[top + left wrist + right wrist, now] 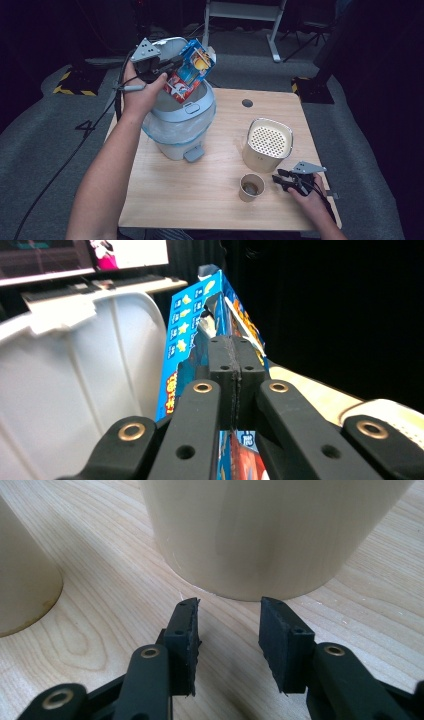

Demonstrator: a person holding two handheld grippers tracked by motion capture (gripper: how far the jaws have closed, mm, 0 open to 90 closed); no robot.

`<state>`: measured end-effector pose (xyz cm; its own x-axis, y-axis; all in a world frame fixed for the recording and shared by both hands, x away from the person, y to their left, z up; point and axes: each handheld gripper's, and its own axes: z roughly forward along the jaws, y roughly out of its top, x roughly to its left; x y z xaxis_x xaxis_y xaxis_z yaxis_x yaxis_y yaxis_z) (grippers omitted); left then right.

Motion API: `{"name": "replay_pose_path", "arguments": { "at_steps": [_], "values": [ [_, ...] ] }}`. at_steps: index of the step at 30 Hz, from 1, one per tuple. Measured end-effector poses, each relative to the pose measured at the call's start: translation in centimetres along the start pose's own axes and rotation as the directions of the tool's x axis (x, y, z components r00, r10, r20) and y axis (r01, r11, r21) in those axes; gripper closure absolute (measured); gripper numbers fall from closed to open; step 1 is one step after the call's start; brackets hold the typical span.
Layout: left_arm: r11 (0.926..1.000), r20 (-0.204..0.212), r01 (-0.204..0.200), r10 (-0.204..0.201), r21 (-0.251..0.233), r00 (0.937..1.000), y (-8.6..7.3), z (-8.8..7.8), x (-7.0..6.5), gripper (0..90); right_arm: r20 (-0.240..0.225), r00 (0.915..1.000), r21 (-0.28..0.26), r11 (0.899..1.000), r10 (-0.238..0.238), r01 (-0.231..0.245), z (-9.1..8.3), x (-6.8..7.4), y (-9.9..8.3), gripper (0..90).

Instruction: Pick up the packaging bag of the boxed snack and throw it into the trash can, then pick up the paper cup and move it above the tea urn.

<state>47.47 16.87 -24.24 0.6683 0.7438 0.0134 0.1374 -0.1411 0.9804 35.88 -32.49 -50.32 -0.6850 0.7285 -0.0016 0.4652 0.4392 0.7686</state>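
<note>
Snack box (191,70): a blue-and-red printed carton, held tilted over the open mouth of the pedal bin (181,131) at the far left of the table (200,200); its lower end dips past the bin's rim, where it is hidden, and its print is too small to read. In the left gripper view the carton's bottom is cut off by the frame. The bin's raised lid (65,390) stands behind the carton, and a clear liner folds over the bin's rim. The table is pale wood; around it lie grey carpet and a dark room, with a desk frame barely made out at the back. A cream container with a perforated top (267,144) stands on the right half of the table, a small paper cup (251,187) just in front of it. Left gripper (172,62): jaws pressed together, clamped on the carton's thin edge. Right gripper (280,179): low over the table beside the cup, jaws partly apart with nothing between them, pointing at the container's base.
</note>
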Motion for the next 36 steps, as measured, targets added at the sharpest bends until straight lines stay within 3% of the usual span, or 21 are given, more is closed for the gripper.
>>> {"name": "replay_pose_path", "arguments": {
  "at_steps": [1, 2, 3, 4, 8, 11, 14, 18, 19, 20, 21, 25, 28, 30, 36],
  "values": [
    [0.9997, 0.006, 0.026, -0.026, -0.001, 0.9997, 0.0, 0.0, 0.0, 79.3, 0.000, 1.0000, 0.000, 1.000, 0.000, 0.000, 0.0, 0.0, 0.0, 60.0],
    [0.9968, 0.022, 0.072, -0.071, -0.036, 0.9972, -0.1, -0.1, 0.1, 68.4, 0.000, 1.0000, 0.000, 1.000, 0.000, 0.000, 0.0, 0.0, 0.0, 60.0],
    [0.9950, 0.023, 0.073, -0.072, -0.068, 0.9971, -0.1, -0.2, 0.1, 58.8, -0.001, 1.0000, 0.000, 1.000, 0.000, 0.000, 0.0, 0.0, 0.0, 60.0],
    [0.9950, 0.023, 0.073, -0.072, -0.068, 0.9971, -0.1, -0.2, 0.1, 53.8, -0.001, 1.0000, 0.000, 1.000, 0.000, 0.000, 0.0, 0.0, 0.0, 60.0],
    [0.9958, 0.032, 0.033, -0.031, -0.085, 0.9990, 0.0, -1.6, -0.3, 49.2, -0.001, 1.0000, 0.000, 1.000, 0.000, 0.000, 0.0, 0.0, 0.0, 59.9],
    [0.9983, 0.041, -0.013, 0.016, -0.057, 0.9990, -0.3, -3.1, -1.1, 48.1, -0.003, 1.0000, 0.000, 1.000, 0.000, 0.000, 0.0, 0.0, 0.0, 59.3],
    [0.9986, 0.052, -0.032, 0.034, -0.043, 0.9980, -0.5, -3.8, -1.6, 48.1, -0.005, 1.0000, 0.001, 1.000, -0.001, 0.001, 0.0, 0.0, 0.0, 58.5],
    [0.9982, 0.099, -0.051, 0.054, -0.031, 0.9937, -1.2, -5.6, -2.8, 46.5, 0.015, 0.9999, 0.008, 1.000, 0.004, -0.005, 0.0, 0.0, 0.0, 45.0],
    [0.9978, 0.105, -0.062, 0.064, -0.025, 0.9924, -1.4, -5.9, -3.1, 46.6, 0.037, 0.9991, 0.016, 1.000, 0.021, -0.021, 0.1, -0.1, 0.0, 36.2],
    [0.9972, 0.122, -0.073, 0.075, -0.017, 0.9897, -1.6, -6.4, -3.7, 46.6, 0.037, 0.9991, 0.016, 1.000, 0.021, -0.021, 0.1, -0.1, 0.0, 36.2],
    [0.9963, 0.134, -0.086, 0.086, -0.009, 0.9872, -1.8, -6.7, -4.0, 46.6, 0.054, 0.9981, 0.022, 0.999, 0.032, -0.033, 0.1, -0.1, 0.0, 30.2],
    [0.9937, 0.176, -0.111, 0.107, 0.012, 0.9785, -2.5, -7.6, -5.3, 46.3, 0.073, 0.9961, 0.026, 0.998, 0.048, -0.050, 0.0, 0.0, -0.1, 29.8],
    [0.9917, 0.215, -0.125, 0.116, 0.028, 0.9696, -3.8, -8.5, -6.5, 45.4, 0.064, 0.9975, 0.042, 0.999, 0.029, -0.032, -0.5, 0.1, 0.0, 30.1],
    [0.9913, 0.222, -0.127, 0.117, 0.034, 0.9680, -4.1, -8.7, -6.8, 45.3, 0.062, 0.9978, 0.036, 0.999, 0.025, -0.027, -0.7, 0.2, 0.1, 29.8],
    [0.9867, 0.261, -0.142, 0.116, 0.080, 0.9583, -7.1, -9.4, -8.1, 43.2, 0.000, 0.9998, 0.007, 1.000, 0.019, -0.019, -1.9, 1.1, 0.3, 26.7]
  ]
}}
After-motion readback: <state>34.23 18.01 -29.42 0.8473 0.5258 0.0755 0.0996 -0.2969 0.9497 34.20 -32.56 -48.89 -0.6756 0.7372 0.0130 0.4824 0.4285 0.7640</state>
